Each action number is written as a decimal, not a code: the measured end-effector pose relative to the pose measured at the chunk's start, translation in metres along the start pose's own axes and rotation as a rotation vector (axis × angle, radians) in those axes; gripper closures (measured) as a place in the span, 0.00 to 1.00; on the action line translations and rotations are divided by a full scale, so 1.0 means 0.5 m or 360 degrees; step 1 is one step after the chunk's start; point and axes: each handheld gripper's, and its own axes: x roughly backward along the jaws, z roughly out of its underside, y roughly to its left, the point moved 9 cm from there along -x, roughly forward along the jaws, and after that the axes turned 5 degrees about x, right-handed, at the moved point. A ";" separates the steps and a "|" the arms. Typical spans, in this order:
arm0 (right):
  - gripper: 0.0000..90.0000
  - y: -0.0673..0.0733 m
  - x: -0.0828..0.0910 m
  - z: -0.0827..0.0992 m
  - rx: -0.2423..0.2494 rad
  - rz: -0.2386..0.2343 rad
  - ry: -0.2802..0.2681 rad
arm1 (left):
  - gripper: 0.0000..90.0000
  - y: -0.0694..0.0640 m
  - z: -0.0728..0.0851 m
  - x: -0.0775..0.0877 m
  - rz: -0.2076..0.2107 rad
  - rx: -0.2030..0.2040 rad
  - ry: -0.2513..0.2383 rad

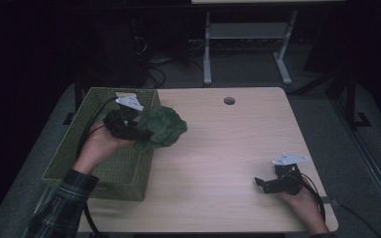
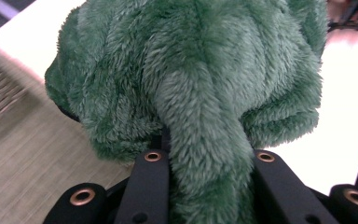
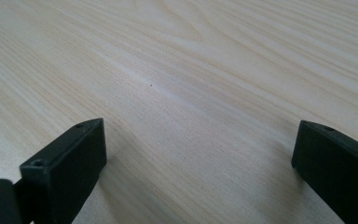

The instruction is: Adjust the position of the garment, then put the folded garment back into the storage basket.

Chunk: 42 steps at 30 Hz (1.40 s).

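Green plush toy (image 1: pixel 161 128) pinched in left claw (image 1: pixel 140 133); right claw (image 1: pixel 261 184) spread; no readable writing.

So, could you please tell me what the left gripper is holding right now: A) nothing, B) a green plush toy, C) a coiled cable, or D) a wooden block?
B: the left gripper is shut on a green plush toy, raised beside the basket.

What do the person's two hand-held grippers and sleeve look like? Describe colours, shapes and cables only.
Both the left gripper and the right gripper are black, each topped by a grey three-cornered plate and trailing a black cable. Their jaws are flat black bars with brass-coloured rivets. The left forearm wears a dark plaid sleeve.
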 end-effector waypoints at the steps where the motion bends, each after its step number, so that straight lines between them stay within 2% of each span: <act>1: 0.03 0.000 0.000 0.000 0.0000 0.0000 0.0000 | 0.85 0.010 0.006 0.007 -0.0023 0.0018 -0.0003; 4: 0.03 0.000 0.000 0.000 0.0000 0.0002 -0.0001 | 0.85 0.039 0.026 0.026 -0.0074 0.0077 -0.0016; 5: 0.03 0.000 0.000 0.000 -0.0001 0.0002 -0.0001 | 0.85 0.039 0.026 0.026 -0.0074 0.0077 -0.0016; 6: 0.03 -0.001 0.000 0.000 0.0000 0.0002 -0.0001 | 0.85 0.056 0.039 0.038 -0.0107 0.0106 -0.0014; 9: 0.03 -0.001 0.000 0.000 0.0000 0.0003 -0.0002 | 0.85 0.081 0.062 0.051 -0.0153 0.0158 -0.0014; 11: 0.03 -0.001 0.000 0.000 0.0002 0.0003 -0.0003 | 0.85 0.092 0.075 0.054 -0.0176 0.0192 -0.0017; 15: 0.03 -0.001 0.000 0.000 0.0003 0.0004 -0.0003 | 0.84 0.123 0.111 0.054 -0.0253 0.0230 0.0029; 22: 0.03 -0.002 0.000 0.001 -0.0008 0.0008 0.0001 | 0.84 0.153 0.160 0.033 -0.0289 0.0319 0.0062; 26: 0.03 -0.002 0.000 0.001 -0.0010 0.0008 0.0002 | 0.84 0.165 0.178 0.014 -0.0321 0.0348 0.0086; 34: 0.03 -0.002 0.000 0.001 -0.0010 0.0008 0.0002 | 0.84 0.194 0.227 -0.036 -0.0378 0.0406 0.0181; 42: 0.03 -0.002 0.000 0.001 -0.0012 0.0009 0.0002 | 0.82 0.209 0.270 -0.079 -0.0374 0.0457 0.0267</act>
